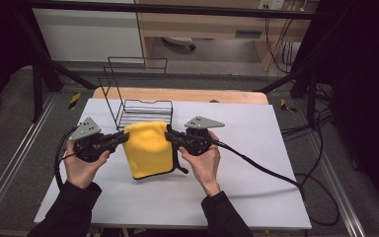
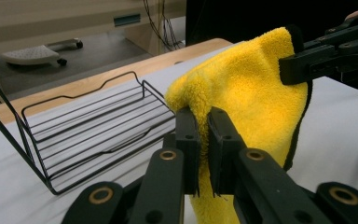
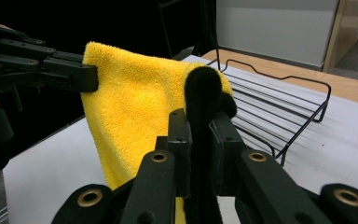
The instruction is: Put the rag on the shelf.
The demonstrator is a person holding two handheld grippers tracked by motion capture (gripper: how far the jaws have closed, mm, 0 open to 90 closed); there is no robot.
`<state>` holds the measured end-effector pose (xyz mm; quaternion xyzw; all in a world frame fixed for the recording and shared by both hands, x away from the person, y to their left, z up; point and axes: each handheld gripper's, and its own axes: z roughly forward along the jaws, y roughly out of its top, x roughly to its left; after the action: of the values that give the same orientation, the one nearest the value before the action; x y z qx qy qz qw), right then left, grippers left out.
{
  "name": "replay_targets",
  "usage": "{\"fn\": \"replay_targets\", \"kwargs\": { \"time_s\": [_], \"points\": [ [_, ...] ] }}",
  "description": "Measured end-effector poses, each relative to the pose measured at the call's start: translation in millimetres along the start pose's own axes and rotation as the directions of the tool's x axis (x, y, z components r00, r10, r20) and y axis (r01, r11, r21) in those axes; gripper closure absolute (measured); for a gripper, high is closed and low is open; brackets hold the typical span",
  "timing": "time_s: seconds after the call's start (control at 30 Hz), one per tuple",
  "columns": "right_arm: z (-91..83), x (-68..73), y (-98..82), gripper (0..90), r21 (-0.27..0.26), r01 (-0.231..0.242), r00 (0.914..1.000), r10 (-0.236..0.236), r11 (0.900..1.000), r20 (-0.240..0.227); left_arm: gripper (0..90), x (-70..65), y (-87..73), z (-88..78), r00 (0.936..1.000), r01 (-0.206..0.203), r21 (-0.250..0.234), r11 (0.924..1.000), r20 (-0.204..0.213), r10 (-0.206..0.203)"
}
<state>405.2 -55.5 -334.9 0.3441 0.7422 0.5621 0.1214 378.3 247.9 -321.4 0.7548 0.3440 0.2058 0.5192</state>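
Note:
A yellow cloth (image 1: 148, 149) with a black backing hangs between the two grippers above the white table top (image 1: 237, 163). My left gripper (image 1: 124, 138) is shut on the cloth's upper left corner, and in the left gripper view its jaws pinch the yellow cloth (image 2: 242, 102) at my left gripper (image 2: 204, 135). My right gripper (image 1: 170, 135) is shut on the upper right corner. In the right gripper view my right gripper (image 3: 200, 135) clamps the black edge of the cloth (image 3: 135, 107). The cloth's lower end hangs near the table.
A black wire rack (image 1: 138, 106) stands just behind the cloth, toward the table's far edge; the rack (image 2: 93, 135) shows its flat wire bottom. A wooden board (image 1: 177, 95) lies beyond it. Cables (image 1: 271, 170) trail from the right gripper across the table.

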Motion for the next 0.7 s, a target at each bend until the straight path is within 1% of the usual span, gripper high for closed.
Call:
{"fn": "replay_targets", "kwargs": {
  "time_s": [0.17, 0.4, 0.7],
  "points": [
    [-4.0, 5.2, 9.8, 80.9, -0.02, 0.027, 0.9996, -0.027, 0.999, 0.005, 83.7, 0.9, 6.5, -3.9, 1.0, 0.0, -0.028, 0.9996, -0.008, 0.0],
    [-8.0, 10.2, 24.5, 80.9, -0.062, 0.042, 0.9991, -0.041, 0.997, 0.012, 83.7, 3.9, 21.1, -10.2, 0.9997, -0.01, -0.072, 0.9974, -0.021, 0.008],
    [-10.3, 15.0, 40.7, 80.9, -0.133, 0.064, 0.9978, -0.062, 0.989, 0.023, 83.7, 6.2, 36.0, -16.1, 0.9988, -0.012, -0.139, 0.9902, -0.048, 0.006]
  ]
}}
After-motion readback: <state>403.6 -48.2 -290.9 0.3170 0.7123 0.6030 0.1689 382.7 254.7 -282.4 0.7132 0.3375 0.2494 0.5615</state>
